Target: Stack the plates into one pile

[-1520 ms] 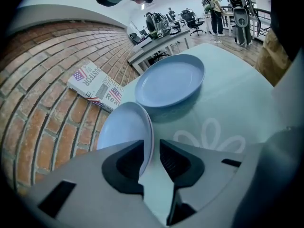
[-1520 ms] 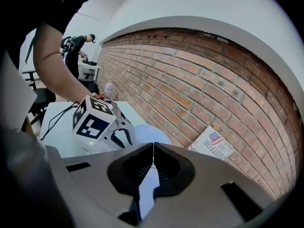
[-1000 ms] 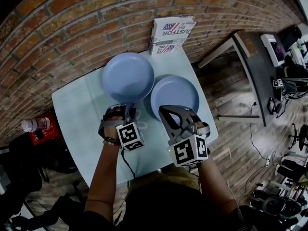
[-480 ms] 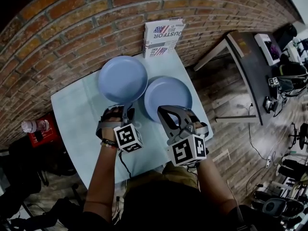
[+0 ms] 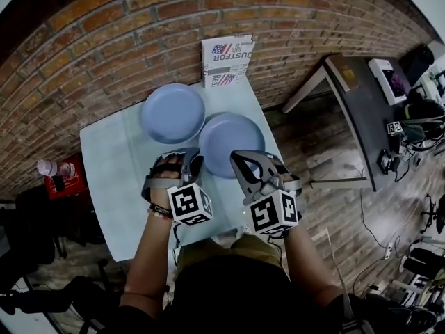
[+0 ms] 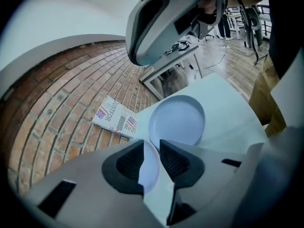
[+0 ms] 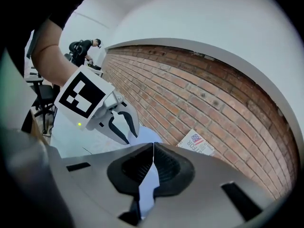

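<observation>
Left gripper view: my left gripper (image 6: 152, 144) has its jaws partly apart, gripping nothing. The rim of the left plate (image 6: 146, 170) shows in the gap, but neither pad presses on it. Beyond it the right plate (image 6: 176, 122) lies flat on the pale table (image 6: 232, 108), with a printed box (image 6: 116, 119) at the far edge.

Right gripper view: my right gripper (image 7: 153, 146) has its jaws closed tip to tip and empty. A sliver of blue plate shows behind them.

Head view: both grippers hover over the plates' near rims. The plates lie side by side, rims meeting, the left one farther. Compared with a second ago, neither plate has moved and neither gripper has taken hold; only my head has shifted. I judge stacking not yet begun: one plate still needs lifting onto the other.
</observation>
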A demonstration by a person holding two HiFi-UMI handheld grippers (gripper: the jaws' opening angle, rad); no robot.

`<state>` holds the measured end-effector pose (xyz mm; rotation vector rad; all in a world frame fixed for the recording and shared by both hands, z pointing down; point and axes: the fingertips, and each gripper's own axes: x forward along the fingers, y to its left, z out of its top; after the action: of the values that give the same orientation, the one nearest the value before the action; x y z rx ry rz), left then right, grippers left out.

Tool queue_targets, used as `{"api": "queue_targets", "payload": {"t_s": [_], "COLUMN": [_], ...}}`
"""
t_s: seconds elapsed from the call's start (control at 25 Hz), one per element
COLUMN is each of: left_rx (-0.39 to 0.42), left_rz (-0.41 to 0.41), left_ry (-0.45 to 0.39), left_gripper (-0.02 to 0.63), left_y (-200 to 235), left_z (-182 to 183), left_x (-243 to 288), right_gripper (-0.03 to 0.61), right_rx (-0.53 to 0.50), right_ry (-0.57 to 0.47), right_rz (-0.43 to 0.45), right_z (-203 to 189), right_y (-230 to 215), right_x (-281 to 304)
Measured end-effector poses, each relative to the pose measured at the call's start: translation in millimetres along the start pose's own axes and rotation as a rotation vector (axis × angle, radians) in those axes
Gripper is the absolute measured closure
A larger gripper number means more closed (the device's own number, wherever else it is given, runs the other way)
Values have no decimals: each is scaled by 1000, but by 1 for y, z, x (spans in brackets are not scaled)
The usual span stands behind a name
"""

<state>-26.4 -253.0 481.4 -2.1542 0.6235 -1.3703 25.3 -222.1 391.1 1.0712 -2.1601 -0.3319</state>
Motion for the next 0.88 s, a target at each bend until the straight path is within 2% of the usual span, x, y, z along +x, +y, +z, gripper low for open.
{"api": "queue_targets", "payload": {"t_s": [0.4,0.88], "left_rx": [-56,-119], "left_rz": [99,203], "left_ry": [23,66], "left_gripper": [499,499], "left_y": [-11,-38], "left_z": [72,136], "left_x": [-46,-78], "right_gripper": [543,543], "right_rx": [-59,-134], "right_ry": [-78,-195], "right_rz": [44,102], "right_z": [-28,-48], "right_y": [-14,-13], "right_x": [-69,-128]}}
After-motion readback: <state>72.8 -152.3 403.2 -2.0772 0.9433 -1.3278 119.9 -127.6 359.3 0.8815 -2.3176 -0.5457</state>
